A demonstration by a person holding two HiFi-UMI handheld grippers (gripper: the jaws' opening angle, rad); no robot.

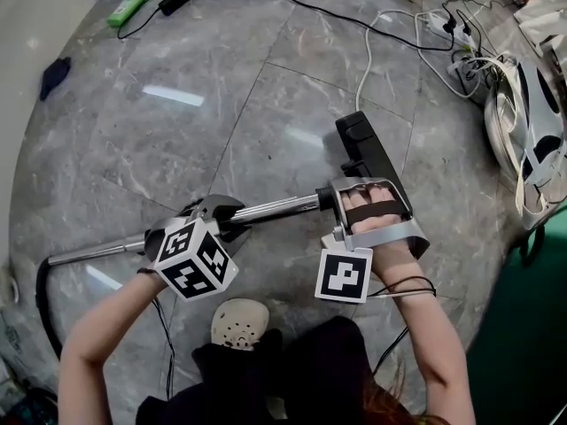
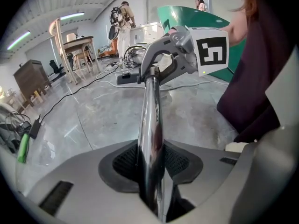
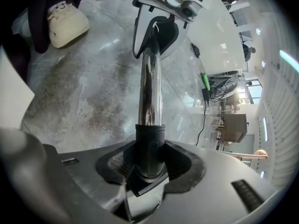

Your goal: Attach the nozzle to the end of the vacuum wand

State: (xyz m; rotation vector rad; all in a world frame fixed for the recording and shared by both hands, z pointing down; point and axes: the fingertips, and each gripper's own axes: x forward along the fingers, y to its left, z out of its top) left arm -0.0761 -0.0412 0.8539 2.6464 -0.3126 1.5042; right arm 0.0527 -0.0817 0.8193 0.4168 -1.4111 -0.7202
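Left tool point(image 2: 152, 171) grips the chrome wand point(image 2: 150, 120), right tool point(image 3: 149, 169) grips the nozzle point(image 3: 149, 143) by its black collar

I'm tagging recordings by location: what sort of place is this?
Probably a big open workshop or lab hall: grey stone-tile floor, loose cables trailing across it, a table and a wooden cabinet beyond.

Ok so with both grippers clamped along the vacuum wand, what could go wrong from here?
1. The left gripper clamps the smooth chrome wand; under a push it may slide or twist in the pads.
2. The right gripper grips the black collar at the wand's end; whether the nozzle is fully seated can't be seen, so it might drop off.
3. The white cable on the floor beyond the nozzle could snag it.
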